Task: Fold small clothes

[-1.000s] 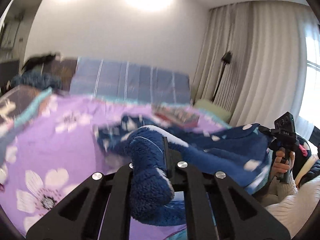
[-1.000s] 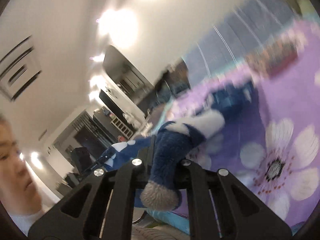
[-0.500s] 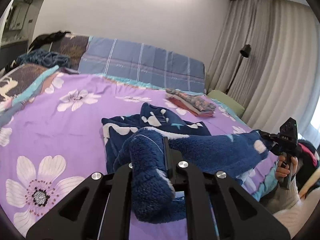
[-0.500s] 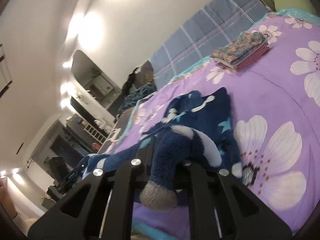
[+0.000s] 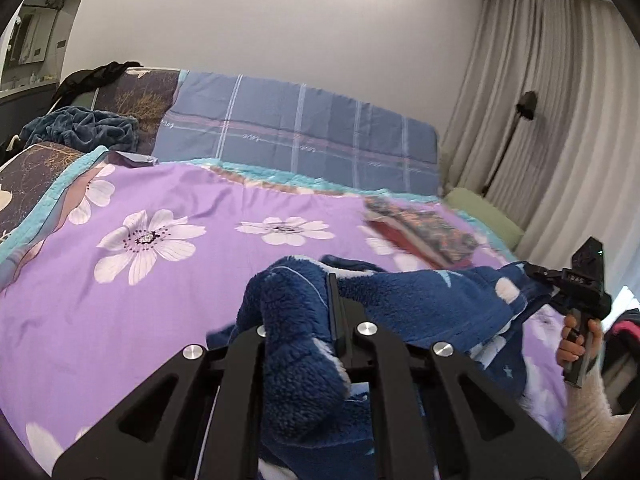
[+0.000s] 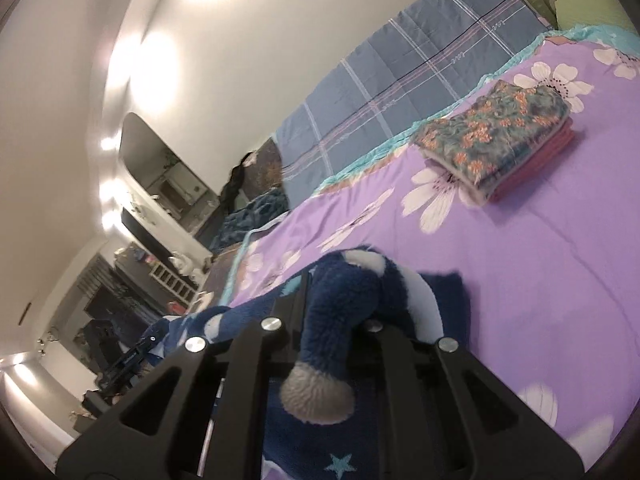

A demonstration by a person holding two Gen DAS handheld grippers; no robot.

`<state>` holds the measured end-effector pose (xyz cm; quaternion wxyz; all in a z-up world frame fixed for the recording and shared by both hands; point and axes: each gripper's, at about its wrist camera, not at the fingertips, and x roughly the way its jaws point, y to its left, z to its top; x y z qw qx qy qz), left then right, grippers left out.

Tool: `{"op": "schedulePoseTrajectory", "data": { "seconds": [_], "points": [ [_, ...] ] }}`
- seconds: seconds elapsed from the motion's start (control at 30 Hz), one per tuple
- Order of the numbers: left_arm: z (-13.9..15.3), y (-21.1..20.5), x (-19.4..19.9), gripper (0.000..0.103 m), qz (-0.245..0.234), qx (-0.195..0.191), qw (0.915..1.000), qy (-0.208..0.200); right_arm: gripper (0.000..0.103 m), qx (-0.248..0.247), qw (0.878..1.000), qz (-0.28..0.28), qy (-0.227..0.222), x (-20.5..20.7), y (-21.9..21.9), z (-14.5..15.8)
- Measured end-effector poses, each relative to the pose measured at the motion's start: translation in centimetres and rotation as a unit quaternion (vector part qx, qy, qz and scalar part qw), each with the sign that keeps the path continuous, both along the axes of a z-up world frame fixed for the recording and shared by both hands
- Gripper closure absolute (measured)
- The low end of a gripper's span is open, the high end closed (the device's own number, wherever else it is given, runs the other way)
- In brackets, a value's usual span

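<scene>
Fleece (image 5: 304, 340), dark blue with white patches, hangs stretched between my two grippers, low over a bed (image 5: 120, 280) with a purple flowered cover. My left gripper (image 5: 334, 320) has its jaws pinching a thick bunched fold of the fleece. My right gripper (image 6: 332, 320) has its jaws pinching another bunch, with a grey-tipped end poking out toward the camera. In the left view, the right gripper shows at the far right, gripped by a hand (image 5: 576, 344), with the fleece running across to it as a taut band. The lower part of the garment drapes onto the bed below both grippers.

A stack (image 6: 496, 136) of folded clothes sits well apart, farther up the bed near a blue plaid quilt (image 5: 300, 136).

My judgement: the garment is held up for laying flat or making a fold. Each grip holds a lump rather than a clean edge, so the cloth could go down twisted and the fold come out crooked. Pulling the grippers farther apart could drag thick fleece out of one pinch. Uneven lowering would leave wrinkles trapped underneath.
</scene>
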<state>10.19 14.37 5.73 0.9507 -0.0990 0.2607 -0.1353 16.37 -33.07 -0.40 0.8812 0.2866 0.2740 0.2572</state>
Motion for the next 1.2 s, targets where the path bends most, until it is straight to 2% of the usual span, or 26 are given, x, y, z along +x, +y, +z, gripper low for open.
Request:
{"op": "schedulePoseTrajectory", "data": {
  "seconds": [0.07, 0.13, 0.2, 0.27, 0.33, 0.43, 0.47, 0.5, 0.53, 0.57, 0.63, 0.67, 0.73, 0.77, 0.8, 0.87, 0.93, 1.0, 1.03, 1.07, 1.1, 1.13, 1.17, 1.2],
  "points": [
    [-2.8, 0.0, 3.2, 0.093, 0.01, 0.006, 0.9994, 0.032, 0.092, -0.028, 0.999, -0.005, 0.028, 2.7, 0.8, -2.0],
    [-6.3, 0.2, 5.9, 0.093, 0.019, 0.009, 0.9967, 0.079, 0.092, -0.07, 0.995, -0.017, 0.07, 5.5, 1.8, -5.3],
    [-11.1, 0.1, 8.4, 0.093, 0.027, 0.021, 0.9897, 0.139, 0.092, -0.1, 0.99, -0.026, 0.099, 7.1, 2.4, -7.8],
    [-12.6, 0.3, 8.9, 0.091, 0.025, 0.011, 0.9879, 0.153, 0.092, -0.101, 0.989, -0.024, 0.105, 7.6, 2.6, -9.1],
    [-11.7, 1.0, 8.6, 0.09, 0.022, -0.007, 0.9896, 0.142, 0.092, -0.104, 0.99, -0.019, 0.096, 7.4, 2.6, -8.7],
    [-10.7, 1.0, 8.1, 0.086, 0.015, -0.003, 0.9905, 0.137, 0.088, -0.119, 0.989, -0.007, 0.089, 6.7, 2.9, -7.8],
    [-10.4, 0.9, 7.8, 0.081, 0.012, -0.004, 0.9904, 0.138, 0.082, -0.119, 0.989, -0.004, 0.088, 6.3, 2.9, -7.4],
    [-10.2, 0.9, 7.5, 0.07, 0.008, -0.009, 0.9904, 0.138, 0.073, -0.118, 0.989, 0.001, 0.087, 5.9, 2.9, -7.1],
    [-9.7, 0.9, 6.8, 0.064, 0.002, -0.022, 0.9908, 0.134, 0.055, -0.114, 0.99, 0.008, 0.083, 5.5, 2.9, -6.7],
    [-9.4, 0.9, 6.3, 0.056, -0.004, -0.034, 0.991, 0.129, 0.051, -0.11, 0.991, 0.018, 0.077, 4.9, 2.8, -6.4],
    [-8.9, 0.8, 5.6, 0.055, -0.028, -0.061, 0.99, 0.124, 0.052, -0.117, 0.99, 0.043, 0.066, 4.2, 3.2, -6.0],
    [-8.9, 0.7, 5.5, 0.055, -0.045, -0.078, 0.9871, 0.132, 0.058, -0.123, 0.989, 0.051, 0.065, 4.1, 3.4, -6.0],
    [-9.4, -0.1, 6.7, 0.057, -0.07, -0.101, 0.9781, 0.168, 0.063, -0.134, 0.986, 0.073, 0.072, 4.7, 4.5, -6.2],
    [-9.6, -0.6, 7.4, 0.07, -0.071, -0.098, 0.9766, 0.178, 0.07, -0.137, 0.984, 0.079, 0.078, 5.2, 5.1, -6.3],
    [-9.8, -1.4, 8.5, 0.087, -0.07, -0.086, 0.9762, 0.186, 0.079, -0.139, 0.983, 0.082, 0.084, 5.8, 5.5, -6.5],
    [-9.7, -1.6, 10.7, 0.092, -0.053, -0.087, 0.9775, 0.184, 0.089, -0.126, 0.984, 0.075, 0.098, 7.4, 6.0, -6.7],
    [-8.9, -0.6, 12.4, 0.091, -0.02, -0.107, 0.9813, 0.159, 0.09, -0.079, 0.991, 0.031, 0.1, 9.0, 4.7, -6.3],
    [-8.1, 1.2, 13.7, 0.087, 0.043, -0.119, 0.9835, 0.13, 0.078, -0.05, 0.993, -0.021, 0.109, 10.2, 2.5, -6.1],
    [-7.9, 1.8, 13.9, 0.084, 0.06, -0.124, 0.982, 0.129, 0.077, -0.047, 0.992, -0.024, 0.117, 10.4, 2.0, -6.1],
    [-7.6, 2.3, 13.8, 0.071, 0.062, -0.133, 0.9813, 0.125, 0.068, -0.042, 0.992, -0.018, 0.12, 10.3, 1.6, -6.1],
    [-7.1, 2.4, 13.2, 0.049, 0.057, -0.121, 0.9849, 0.11, 0.055, -0.047, 0.993, -0.007, 0.108, 9.8, 1.1, -5.8],
    [-6.9, 2.4, 12.8, 0.039, 0.058, -0.104, 0.988, 0.099, 0.048, -0.059, 0.993, -0.007, 0.098, 9.4, 0.8, -5.6],
    [-6.6, 2.3, 12.2, 0.028, 0.063, -0.059, 0.9929, 0.082, 0.04, -0.077, 0.993, -0.011, 0.088, 9.2, 0.3, -5.4],
    [-6.9, 2.3, 12.3, 0.022, 0.065, -0.034, 0.9935, 0.088, 0.039, -0.091, 0.992, -0.017, 0.087, 9.2, -0.1, -5.5]
  ]
}}
